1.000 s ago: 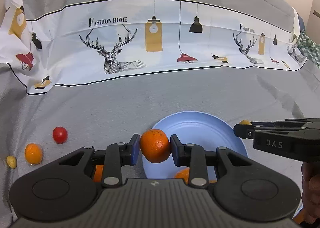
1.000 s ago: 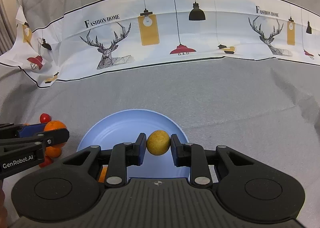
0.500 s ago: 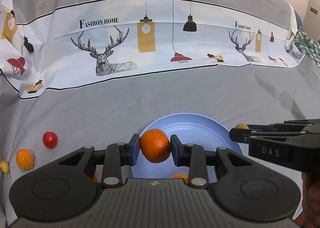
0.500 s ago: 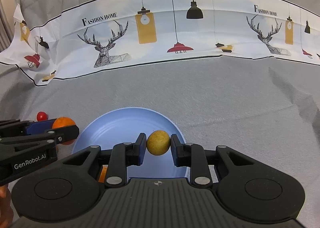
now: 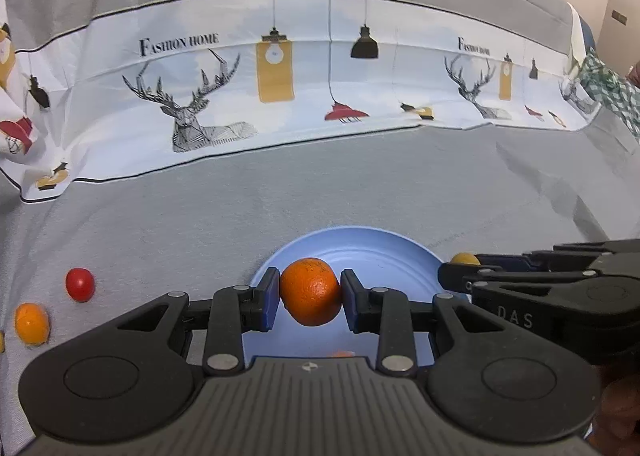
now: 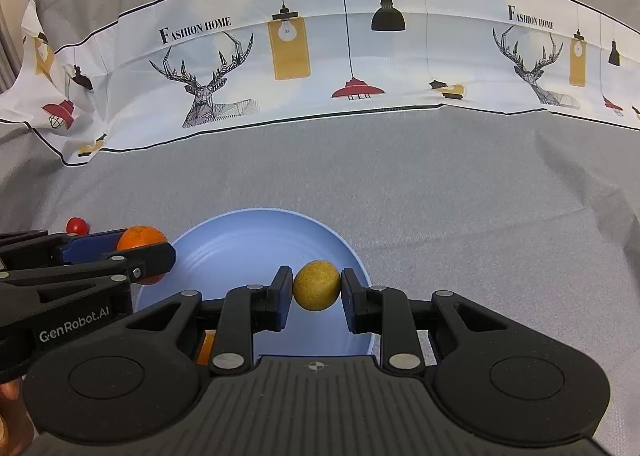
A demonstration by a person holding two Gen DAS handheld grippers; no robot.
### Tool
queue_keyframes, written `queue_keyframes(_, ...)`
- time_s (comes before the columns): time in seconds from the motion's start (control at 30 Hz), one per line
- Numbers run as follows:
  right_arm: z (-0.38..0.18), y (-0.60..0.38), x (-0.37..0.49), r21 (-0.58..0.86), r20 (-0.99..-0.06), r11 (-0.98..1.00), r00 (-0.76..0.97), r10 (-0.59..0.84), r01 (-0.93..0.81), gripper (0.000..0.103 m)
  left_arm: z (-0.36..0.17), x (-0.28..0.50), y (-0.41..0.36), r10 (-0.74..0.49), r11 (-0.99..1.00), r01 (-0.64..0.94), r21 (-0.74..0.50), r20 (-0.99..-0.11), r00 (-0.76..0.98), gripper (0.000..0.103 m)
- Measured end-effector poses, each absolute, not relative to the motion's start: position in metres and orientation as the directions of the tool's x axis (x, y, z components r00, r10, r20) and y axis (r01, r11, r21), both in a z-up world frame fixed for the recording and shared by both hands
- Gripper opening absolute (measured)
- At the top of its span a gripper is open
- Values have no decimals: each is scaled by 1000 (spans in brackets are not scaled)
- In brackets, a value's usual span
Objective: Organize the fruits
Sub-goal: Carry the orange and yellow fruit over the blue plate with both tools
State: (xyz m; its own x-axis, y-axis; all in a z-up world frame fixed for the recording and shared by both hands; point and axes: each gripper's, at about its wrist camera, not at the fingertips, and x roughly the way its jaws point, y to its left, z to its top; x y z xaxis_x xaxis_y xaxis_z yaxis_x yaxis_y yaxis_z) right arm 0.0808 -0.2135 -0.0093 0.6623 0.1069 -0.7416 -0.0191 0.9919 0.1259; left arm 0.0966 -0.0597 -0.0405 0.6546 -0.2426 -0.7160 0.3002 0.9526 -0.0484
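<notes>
Since the earlier frames, both views drifted slightly across the blue plate point(image 6: 224, 240); grips unchanged. Left tool point(image 5: 310, 298) clenched on the orange point(image 5: 311, 291), right tool point(image 6: 316, 293) on the small yellow fruit point(image 6: 317, 285), both above the plate. I judged both round, light, firm-skinned, prone to roll; held across the widest girth. Loose tomato point(image 5: 80, 284) and a second orange point(image 5: 32, 323) lay on the grey worktop point(image 5: 360, 192).
</notes>
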Motion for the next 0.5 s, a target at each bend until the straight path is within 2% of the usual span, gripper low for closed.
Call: queue_keyframes(0.5, -14, -209, 84, 111, -767, 993, 632, 106, -31, 27, -51, 98, -67, -221, 945, 326, -10, -753, 619, 36)
